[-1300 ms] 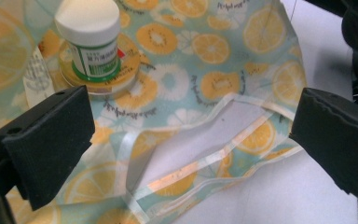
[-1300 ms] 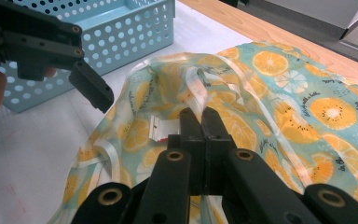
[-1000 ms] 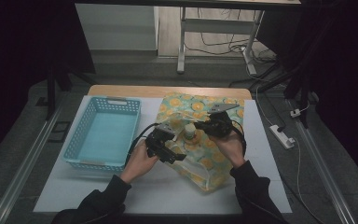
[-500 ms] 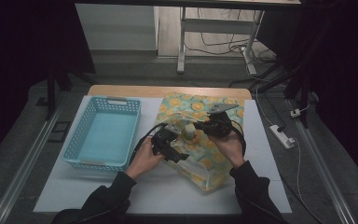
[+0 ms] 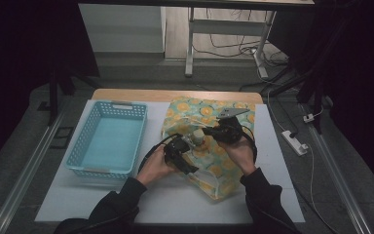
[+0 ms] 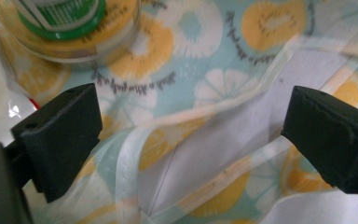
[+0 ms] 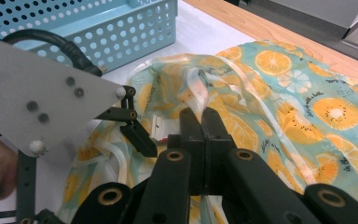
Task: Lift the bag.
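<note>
Centrally, a white table (image 5: pixel 175 200) is shown, with a blue perforated basket (image 5: pixel 108 139) on its left part and a citrus-printed transparent bag (image 5: pixel 209 146) lying just beside it toward the right. Within the bag, a round container with a green-rimmed label (image 6: pixel 70 23) is seen through the film. The right gripper (image 7: pixel 200 122) is clamped together on a pale strip of the bag's edge. The left gripper (image 6: pixel 191 135) is held with its jaws apart over the bag film; they have just been closing slightly, with film between them but not pinched.
</note>
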